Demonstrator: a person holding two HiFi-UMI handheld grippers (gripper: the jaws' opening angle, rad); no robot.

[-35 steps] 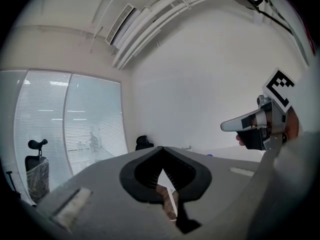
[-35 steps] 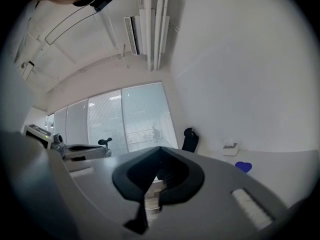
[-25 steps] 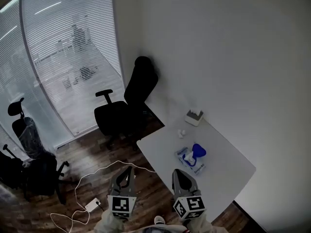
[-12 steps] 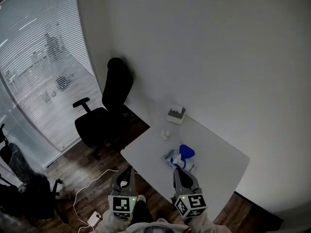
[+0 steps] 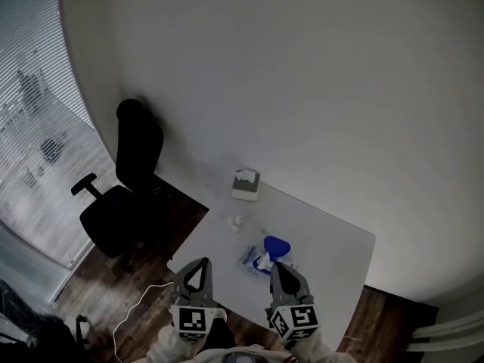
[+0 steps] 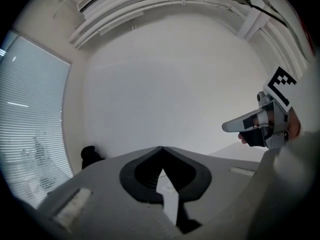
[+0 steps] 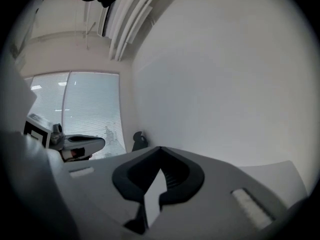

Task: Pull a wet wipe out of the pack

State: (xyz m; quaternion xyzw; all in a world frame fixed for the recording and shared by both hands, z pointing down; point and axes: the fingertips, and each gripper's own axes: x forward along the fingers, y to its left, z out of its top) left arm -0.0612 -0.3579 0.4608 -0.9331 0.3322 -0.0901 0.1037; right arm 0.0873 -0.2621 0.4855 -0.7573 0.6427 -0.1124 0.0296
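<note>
The wet wipe pack (image 5: 252, 258), pale blue with its round blue lid (image 5: 277, 244) flipped up, lies on the white table (image 5: 333, 248) near the front edge. My right gripper (image 5: 279, 268) is shut and empty, its tip just right of the pack and in front of the lid. My left gripper (image 5: 200, 266) is shut and empty over the table's near left edge, well left of the pack. In the left gripper view the jaws (image 6: 161, 148) meet at a point; the right gripper view shows the same (image 7: 160, 147). The pack is hidden in both gripper views.
A white tissue box (image 5: 244, 184) stands at the table's far corner, with a small crumpled white scrap (image 5: 236, 221) in front of it. A black office chair (image 5: 125, 199) stands left of the table. A white cable (image 5: 144, 301) lies on the wooden floor. Walls close behind the table.
The view has swung right: the chair and window slid left and the table came nearer. Both grippers moved in over the table's near edge, the right one up beside the pack.
</note>
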